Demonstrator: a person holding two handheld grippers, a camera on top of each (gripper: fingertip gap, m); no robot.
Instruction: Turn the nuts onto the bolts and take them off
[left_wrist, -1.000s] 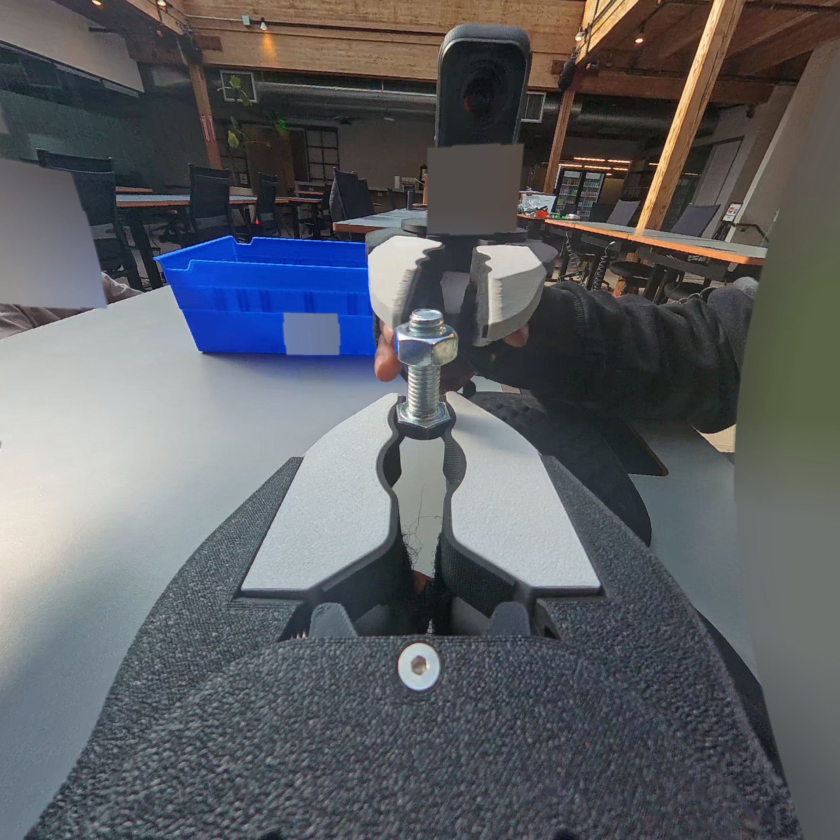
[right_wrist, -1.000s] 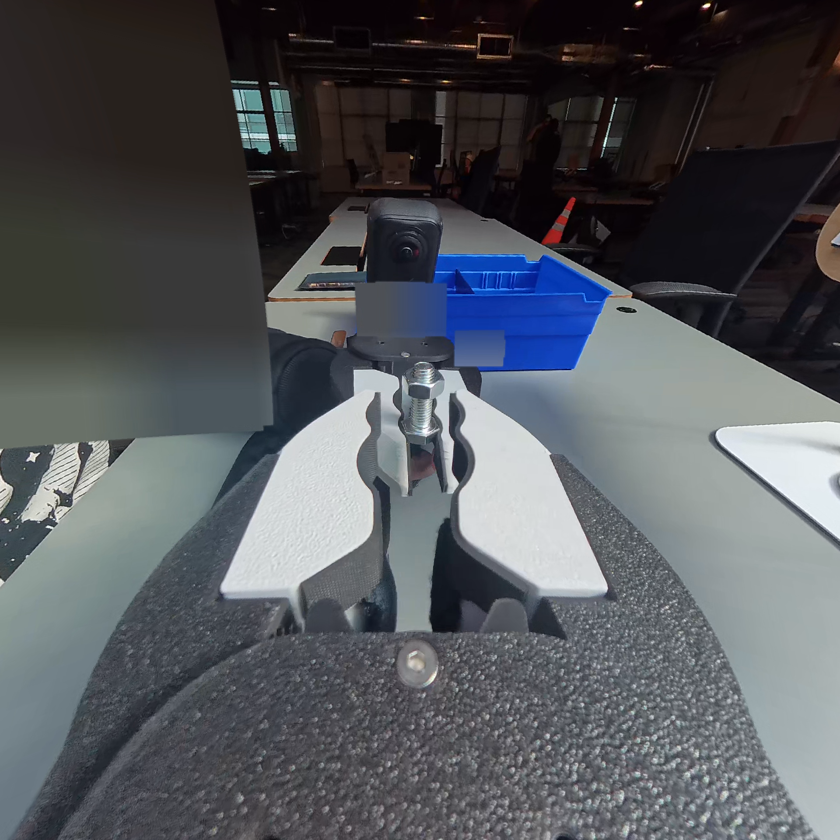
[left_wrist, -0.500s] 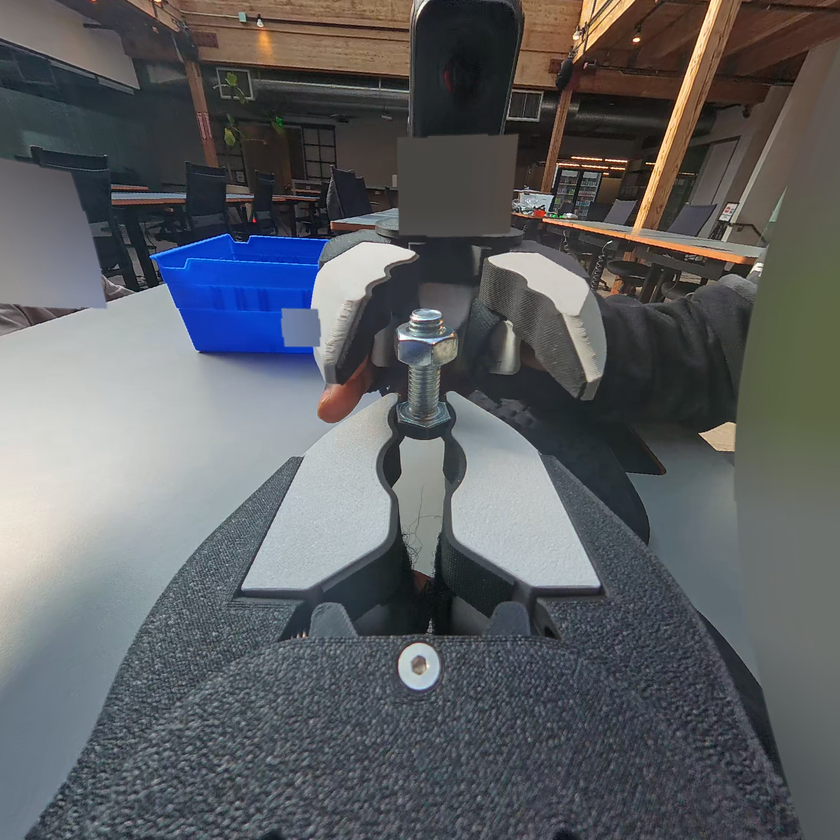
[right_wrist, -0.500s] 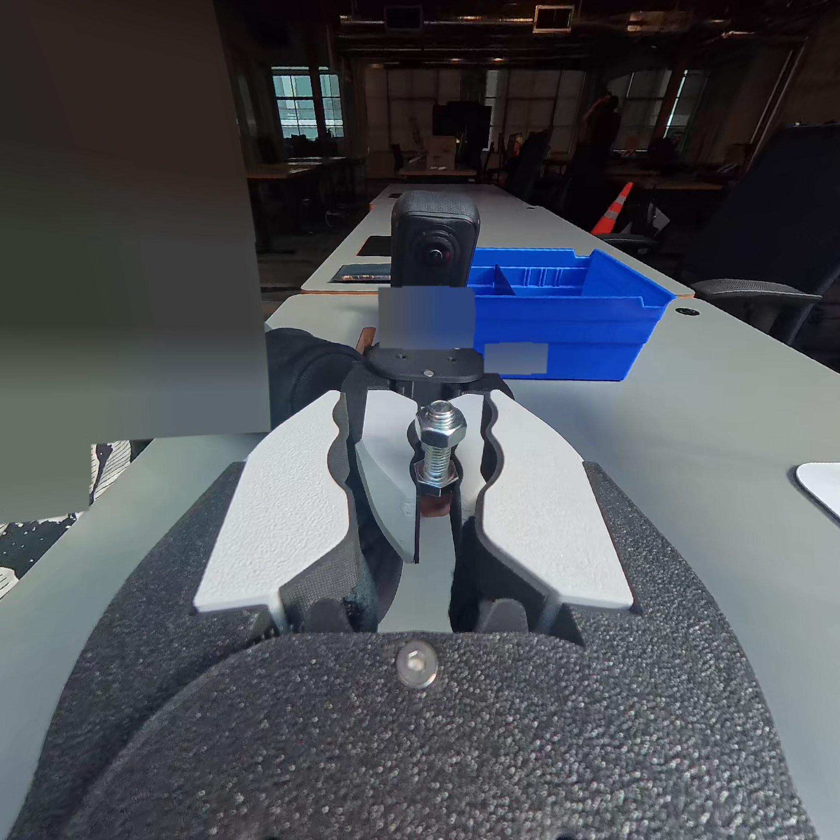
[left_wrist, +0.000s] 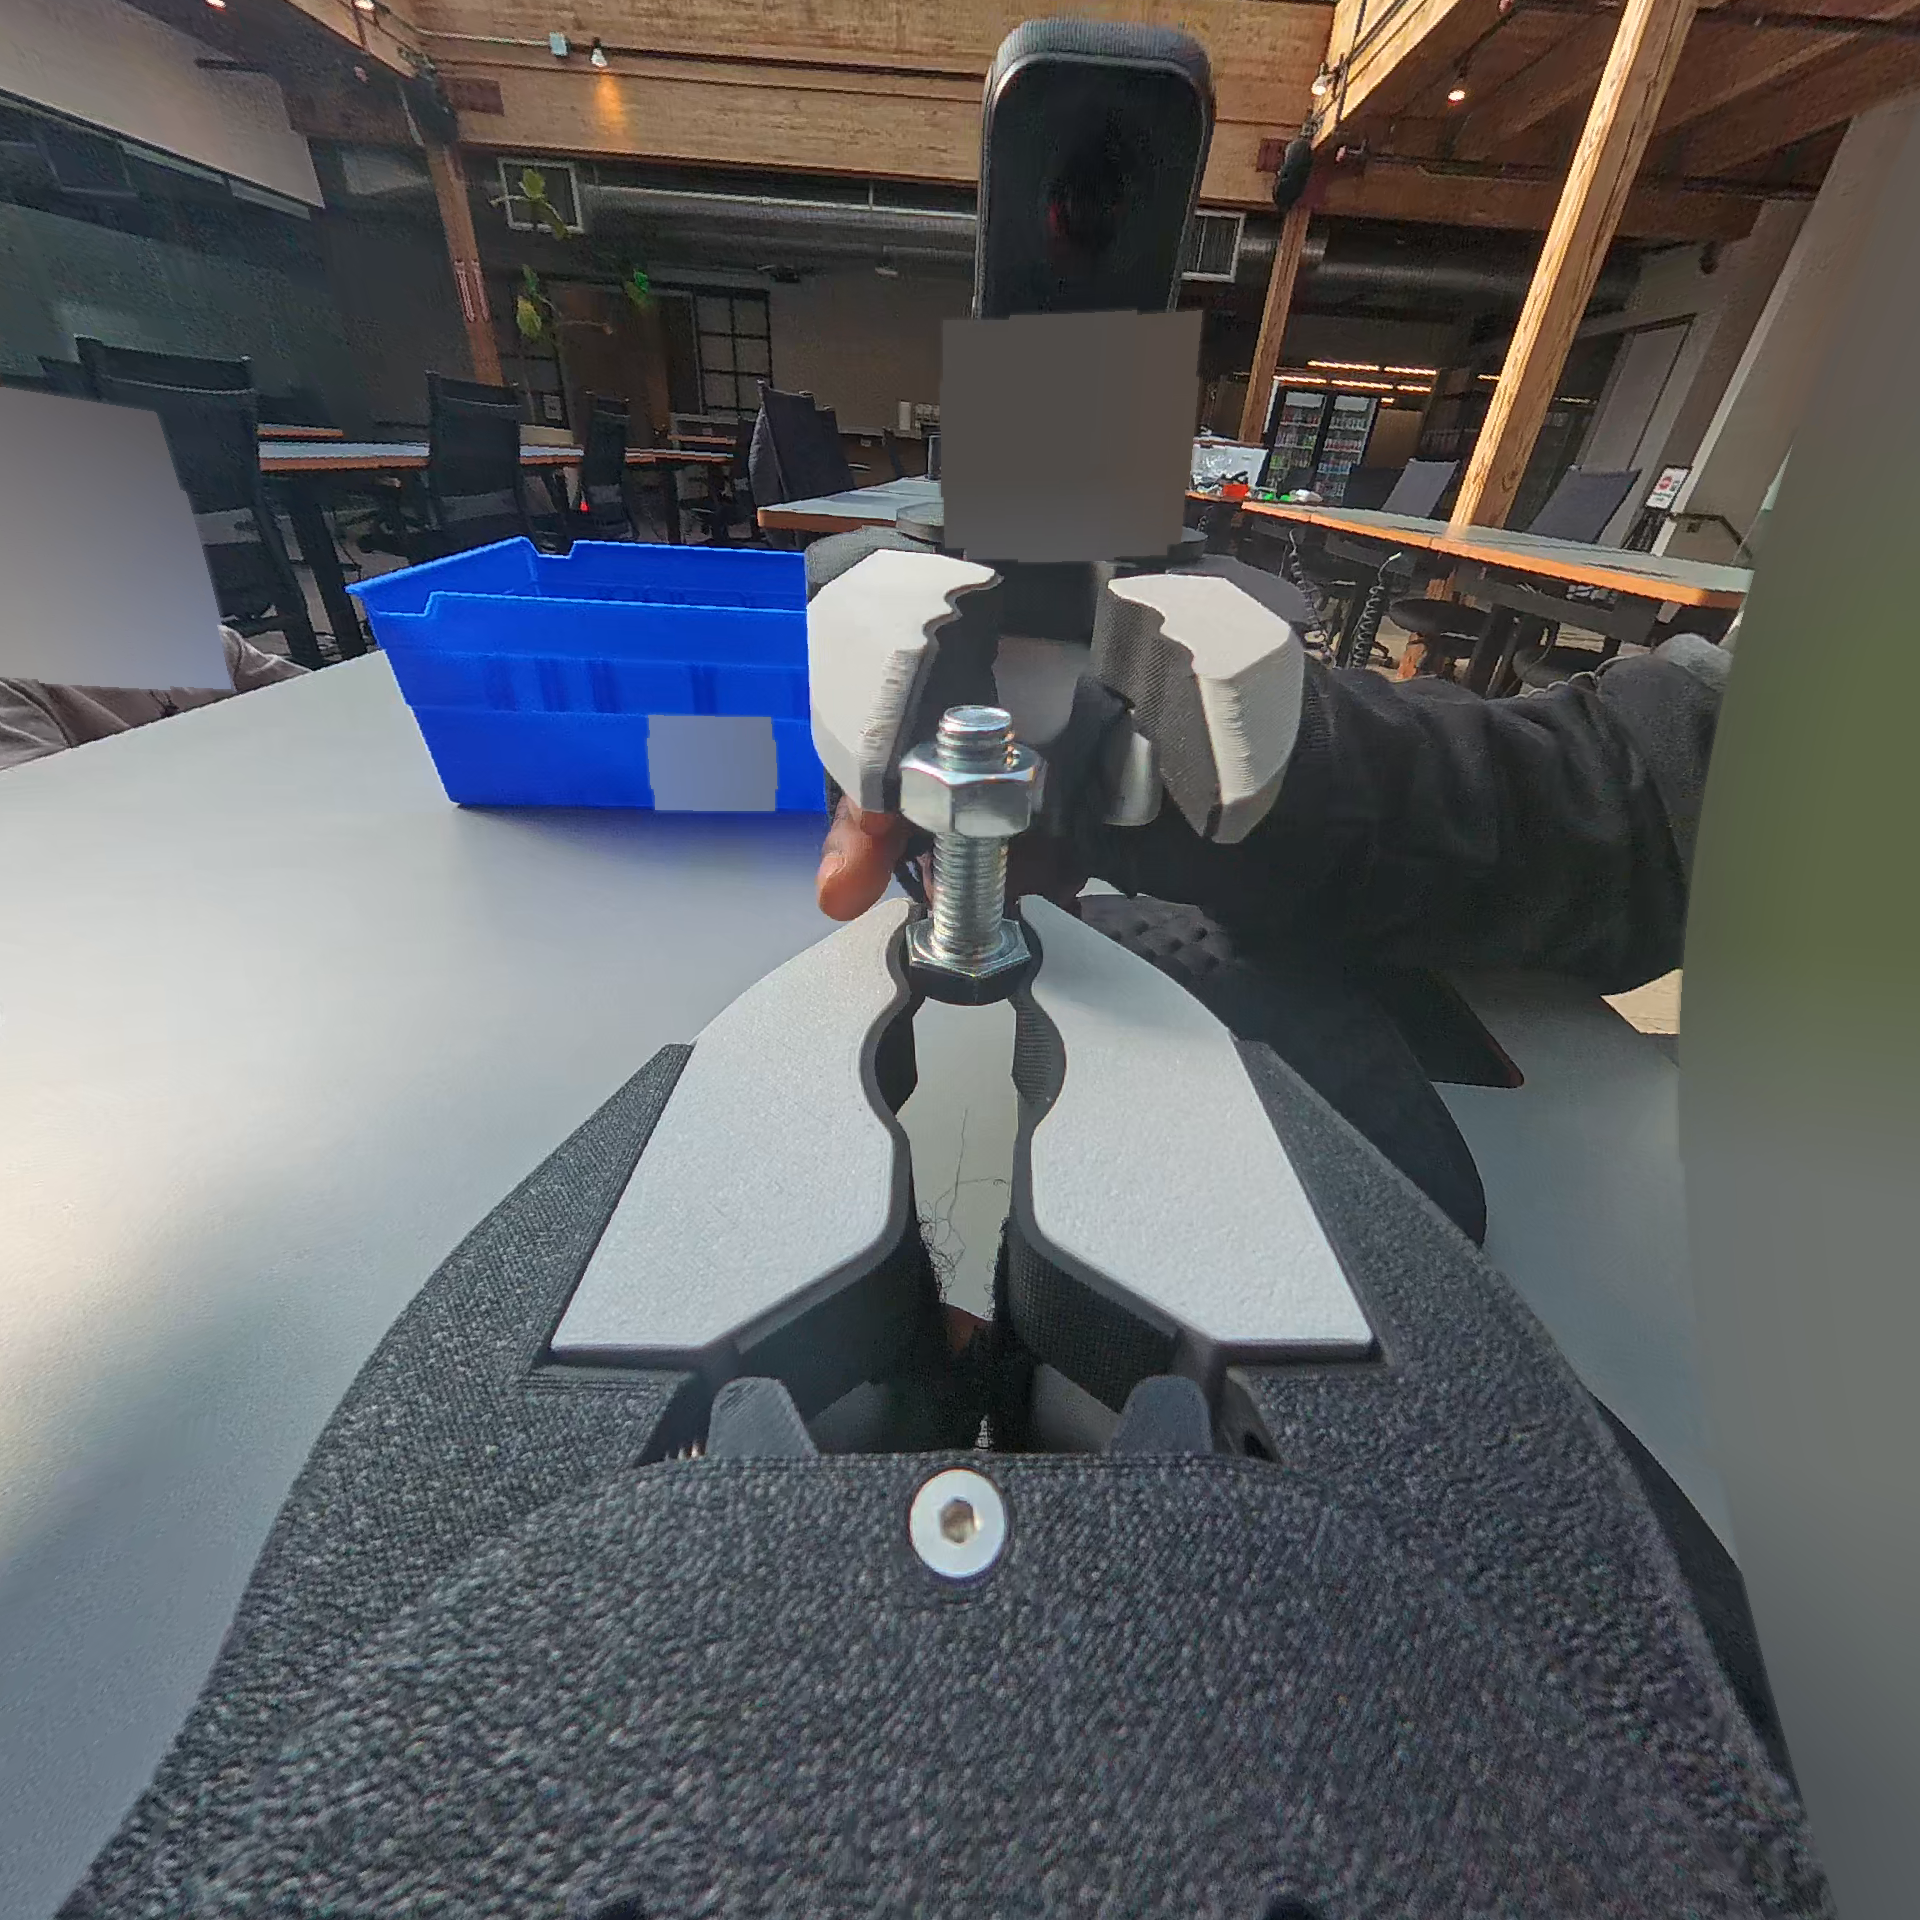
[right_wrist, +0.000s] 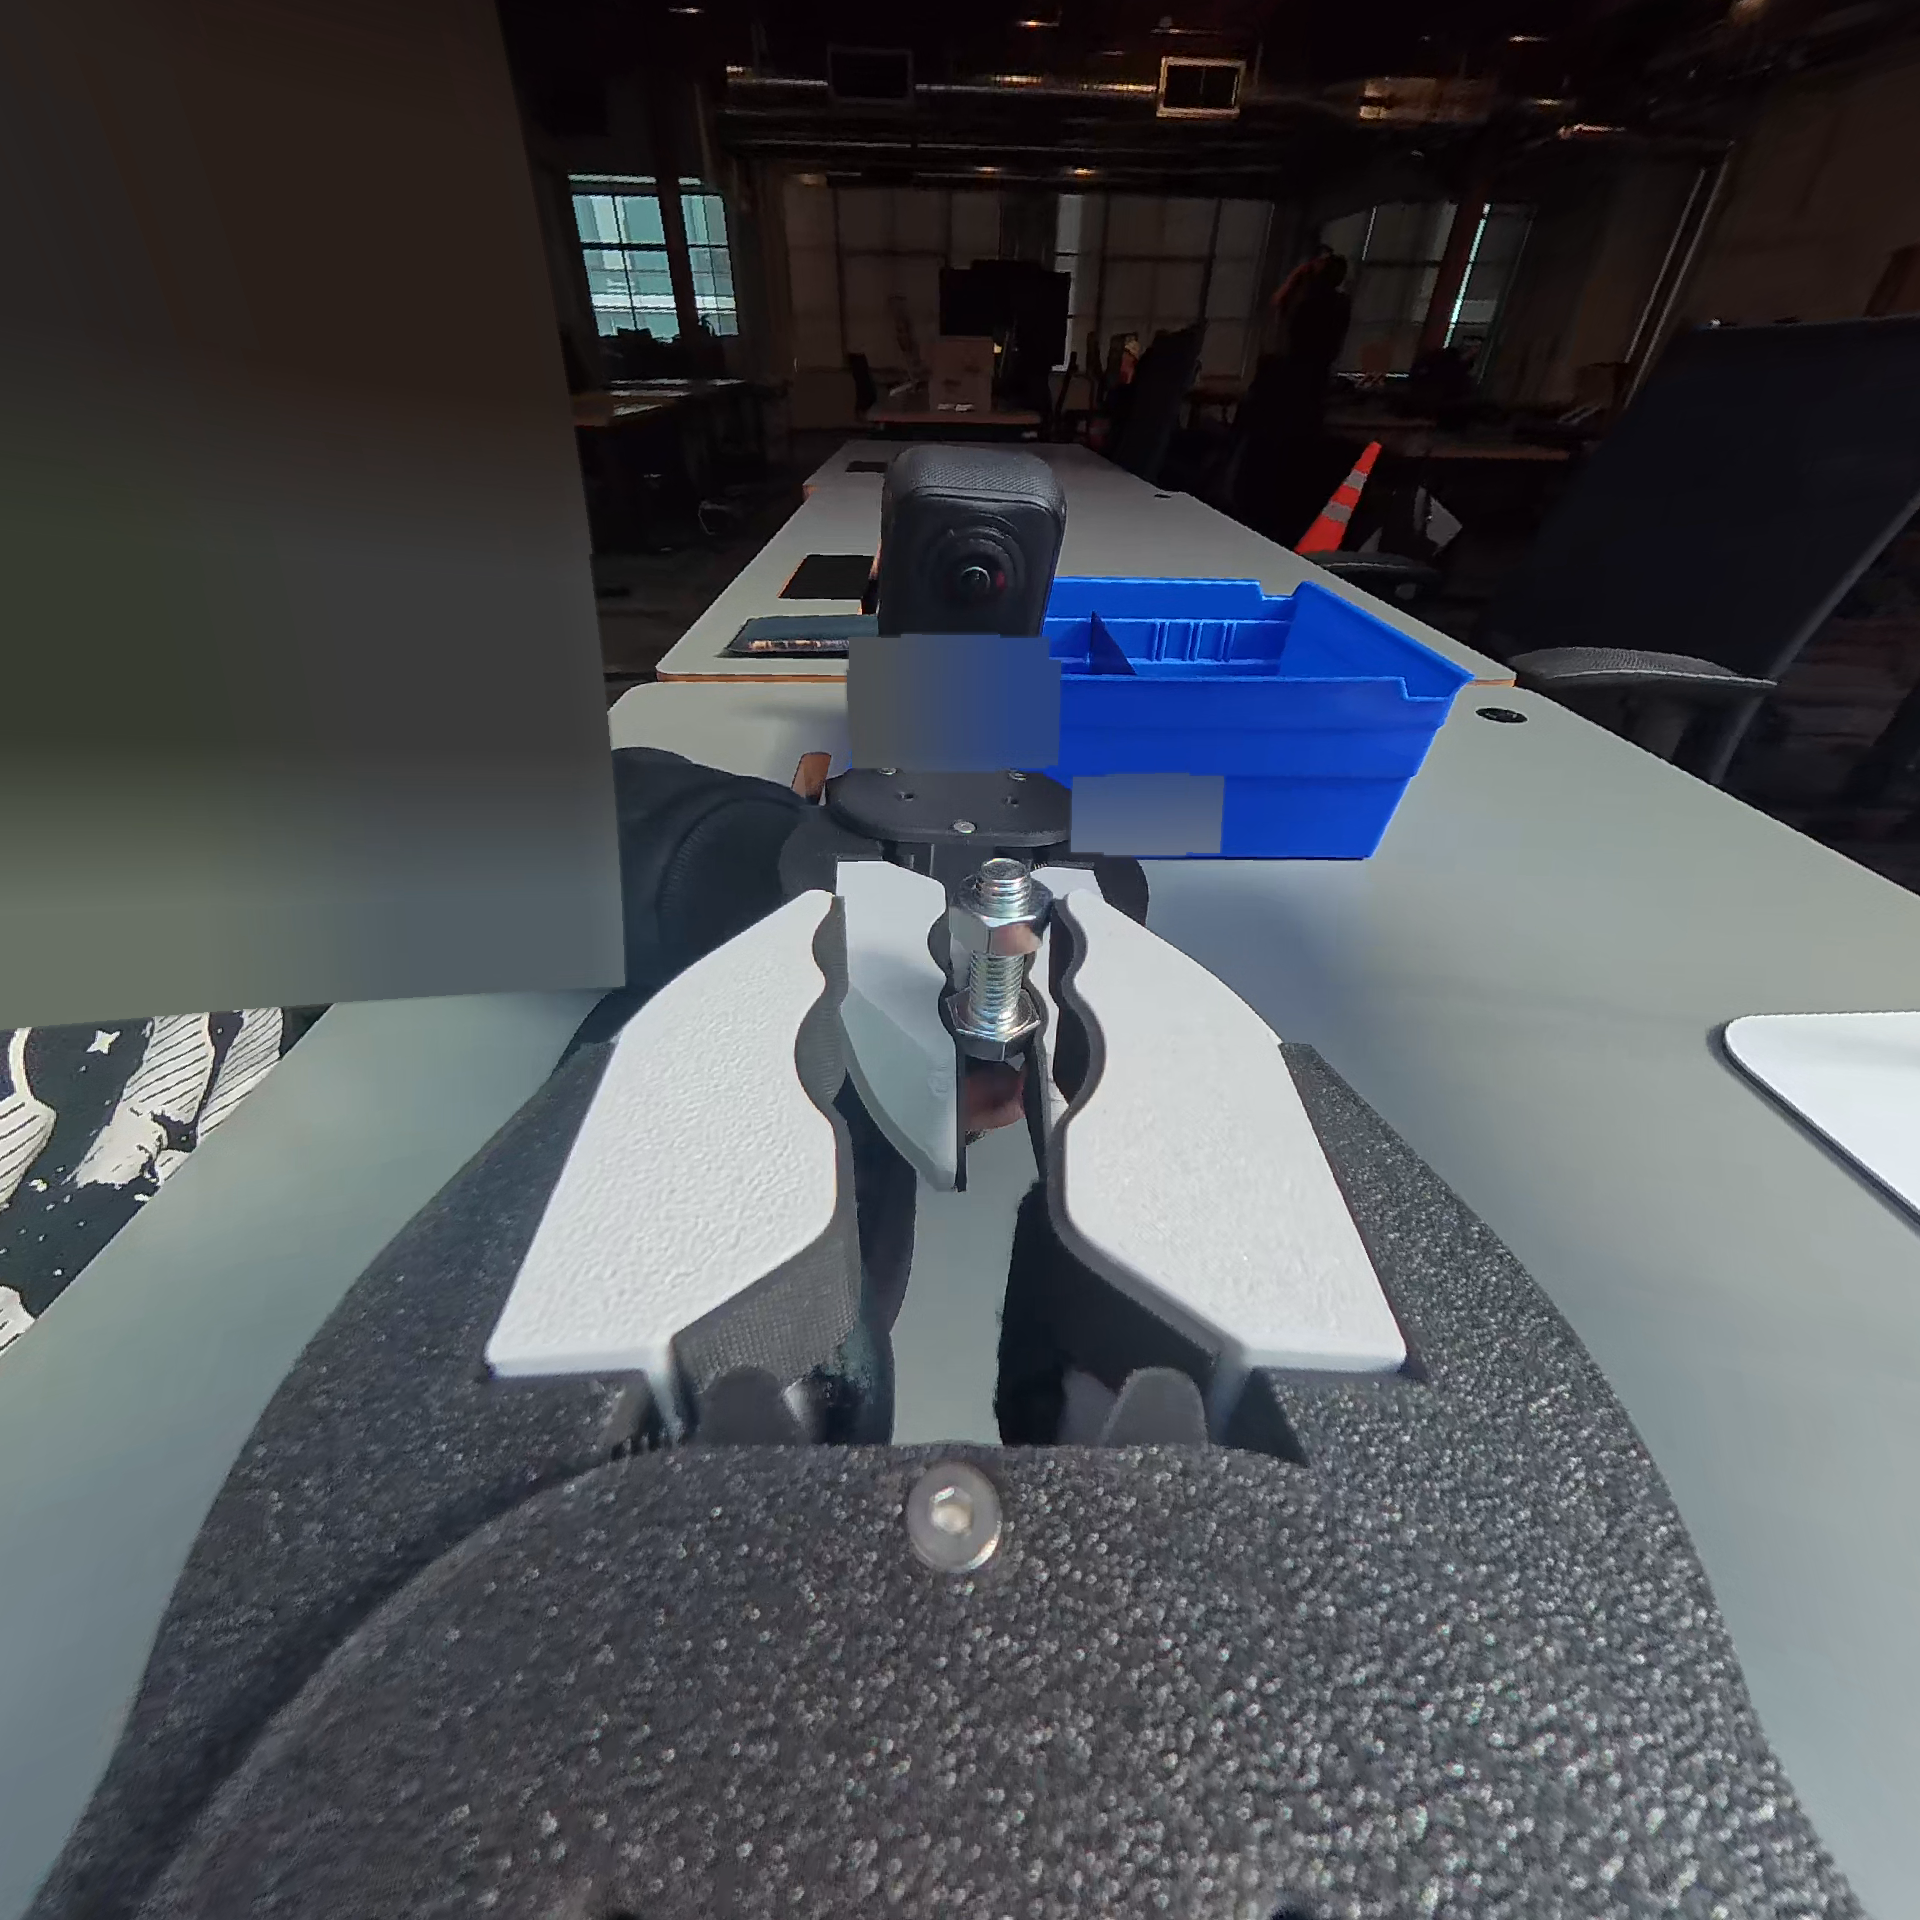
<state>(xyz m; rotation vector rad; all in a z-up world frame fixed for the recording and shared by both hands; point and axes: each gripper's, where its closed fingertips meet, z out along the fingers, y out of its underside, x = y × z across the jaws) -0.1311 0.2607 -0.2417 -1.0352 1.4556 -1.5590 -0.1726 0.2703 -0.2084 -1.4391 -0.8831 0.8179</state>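
Observation:
A silver bolt (left_wrist: 966, 883) stands upright, with a hex nut (left_wrist: 971, 784) near its top end. My left gripper (left_wrist: 966, 940) is shut on the bolt's head at its fingertips. My right gripper (left_wrist: 1049, 800) faces it, open, with its grey fingers (left_wrist: 883, 675) on either side of the nut and behind it. In the right wrist view the nut (right_wrist: 997, 920) sits between the tips of my right gripper (right_wrist: 951, 920). One tip is close beside the nut and the other stands apart. The left gripper (right_wrist: 987, 1039) holds the bolt (right_wrist: 995, 982) from the far side.
A blue plastic bin (left_wrist: 582, 665) stands on the grey table (left_wrist: 312, 935) behind the grippers; it also shows in the right wrist view (right_wrist: 1299, 748). A white pad (right_wrist: 1849, 1091) lies at the right edge. A black-sleeved arm (left_wrist: 1455, 810) holds the right gripper. My hands' fingertips stand some 5 cm from each other.
The right gripper was narrow behind the nut, spread wide half a second ago, and has now closed in partway around the nut. The left gripper and bolt have stayed still.

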